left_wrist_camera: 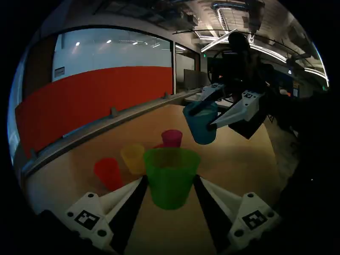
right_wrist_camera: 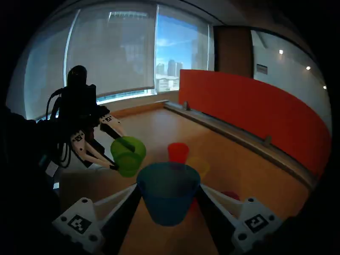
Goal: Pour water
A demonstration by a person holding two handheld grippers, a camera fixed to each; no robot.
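The left gripper (left_wrist_camera: 170, 179) pinches a translucent green plastic cup (left_wrist_camera: 172, 189), the right gripper (right_wrist_camera: 168, 187) a translucent blue plastic cup (right_wrist_camera: 168, 202), both held above the wooden table (left_wrist_camera: 242, 161) (no stream visible); pouring apparently remains ahead.

Left gripper (left_wrist_camera: 170, 178), right gripper (right_wrist_camera: 169, 187): white fingers (left_wrist_camera: 123, 199), blk-white square tags (left_wrist_camera: 87, 219), prob. screws (left_wrist_camera: 102, 232)

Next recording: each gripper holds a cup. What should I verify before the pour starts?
1. Fingers of left gripper clamp green cup: ok.
2. Fingers of right gripper clamp blue cup: ok.
3. Water in either held cup: cannot tell.
4. One held cup's rim over the other's: not ok, the cups are apart.
5. red cup, yellow cup and magenta cup upright on the table: ok.
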